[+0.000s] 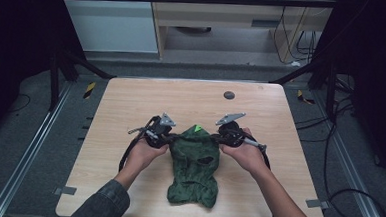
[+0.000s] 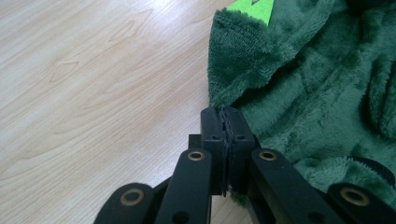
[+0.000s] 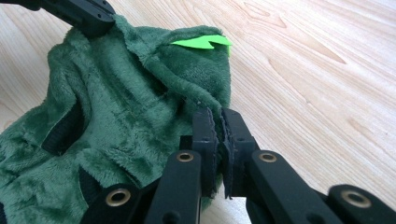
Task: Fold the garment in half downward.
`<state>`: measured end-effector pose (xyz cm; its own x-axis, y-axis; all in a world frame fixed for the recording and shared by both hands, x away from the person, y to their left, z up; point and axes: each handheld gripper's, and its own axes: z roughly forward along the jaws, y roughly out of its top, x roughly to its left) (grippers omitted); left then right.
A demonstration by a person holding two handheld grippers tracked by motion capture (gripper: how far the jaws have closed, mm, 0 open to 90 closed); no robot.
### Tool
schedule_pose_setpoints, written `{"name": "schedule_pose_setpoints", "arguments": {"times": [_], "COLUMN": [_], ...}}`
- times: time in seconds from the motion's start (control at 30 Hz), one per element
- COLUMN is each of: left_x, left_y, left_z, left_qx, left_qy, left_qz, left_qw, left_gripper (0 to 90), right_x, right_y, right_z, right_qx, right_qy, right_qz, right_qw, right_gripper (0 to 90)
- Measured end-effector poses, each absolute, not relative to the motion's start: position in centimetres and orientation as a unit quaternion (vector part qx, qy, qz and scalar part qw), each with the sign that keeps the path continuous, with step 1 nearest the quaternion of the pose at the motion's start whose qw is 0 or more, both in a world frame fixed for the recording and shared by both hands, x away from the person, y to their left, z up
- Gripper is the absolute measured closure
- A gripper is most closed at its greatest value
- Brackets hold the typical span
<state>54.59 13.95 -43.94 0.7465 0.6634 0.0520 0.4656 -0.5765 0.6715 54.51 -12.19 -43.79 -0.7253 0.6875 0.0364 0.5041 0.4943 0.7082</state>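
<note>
a dark green plush garment (image 1: pixel 194 166) sits at the middle of the near half of the table, its top edge lifted and stretched sideways at two opposite points while the lower part drapes down and bunches up on the wood toward the near edge. the fabric is thick, fuzzy fleece with black trimmed openings (image 3: pixel 63 133) on its front, and a bright lime-green pointed tab (image 3: pixel 201 42) sticks out at the top edge, catching the light.
</note>
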Motion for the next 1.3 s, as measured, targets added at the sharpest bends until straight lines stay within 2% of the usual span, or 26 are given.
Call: {"name": "schedule_pose_setpoints", "arguments": {"times": [0.57,1.3], "left_x": [56.5,59.3], "left_y": [14.1,14.4], "left_z": [-42.6,-41.5], "left_qx": [0.884,0.877], "left_qy": [0.308,0.320], "left_qz": [0.147,0.146], "left_qw": [0.319,0.328], "left_gripper": [88.6,88.5], "right_x": [56.3,59.4], "right_y": [-11.7,-10.9], "right_z": [-43.2,-42.0], "right_qx": [0.348,0.344], "right_qy": [0.853,0.857], "right_qz": [0.369,0.360], "right_qw": [0.119,0.130], "right_gripper": [85.5,85.5]}}
